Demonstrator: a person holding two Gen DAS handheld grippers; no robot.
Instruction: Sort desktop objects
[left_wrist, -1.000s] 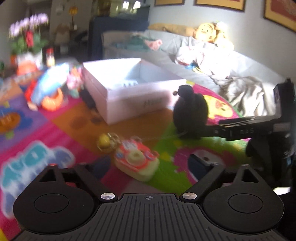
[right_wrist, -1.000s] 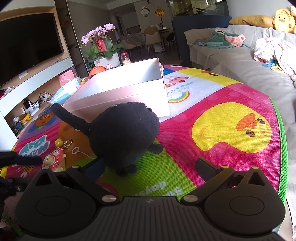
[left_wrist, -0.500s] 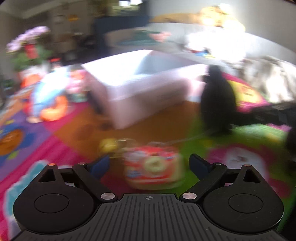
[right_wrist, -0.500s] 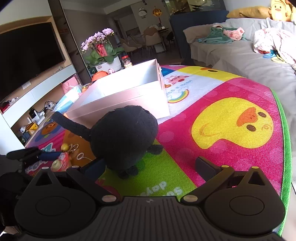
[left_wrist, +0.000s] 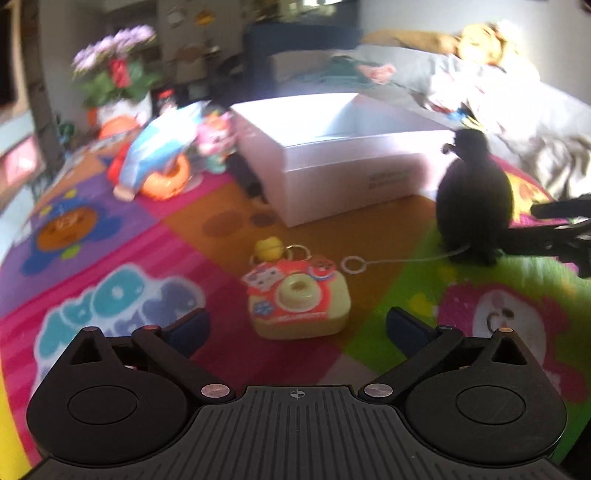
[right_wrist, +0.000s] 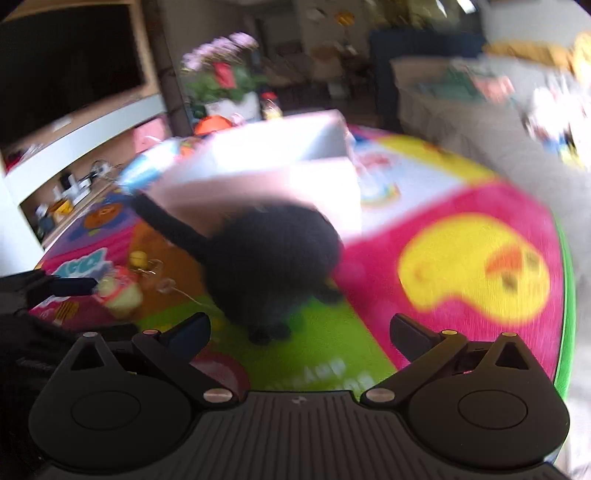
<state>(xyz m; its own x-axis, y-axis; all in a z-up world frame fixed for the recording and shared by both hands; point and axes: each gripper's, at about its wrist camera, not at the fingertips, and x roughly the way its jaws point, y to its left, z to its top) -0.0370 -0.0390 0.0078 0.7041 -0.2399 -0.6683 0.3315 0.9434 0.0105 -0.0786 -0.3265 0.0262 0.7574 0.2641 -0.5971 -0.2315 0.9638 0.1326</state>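
A red and yellow toy camera (left_wrist: 297, 301) lies on the colourful play mat, just ahead of my left gripper (left_wrist: 297, 325). Its jaws are opening wide; the toy sits between the line of the fingers, untouched. A yellow charm on a keyring (left_wrist: 269, 248) lies behind the toy. A black plush (left_wrist: 474, 206) stands to the right, in front of the open white box (left_wrist: 343, 162). My right gripper (right_wrist: 300, 330) is open right before the plush (right_wrist: 273, 266), apart from it. One left finger (right_wrist: 70, 286) shows beside the toy camera (right_wrist: 120, 293) in the blurred right wrist view.
A heap of toys (left_wrist: 159, 162) and a flower pot (left_wrist: 114, 74) stand behind the box's left side. A sofa with clothes and plush toys (left_wrist: 517, 110) runs along the right. A white ring on a string (left_wrist: 352, 264) trails from the plush. A TV (right_wrist: 66, 62) hangs at the left.
The left gripper has tipped down and closed in on the toy camera, now centred between wider jaws. The right gripper has rolled slightly; its view is blurred. The plush has not moved.
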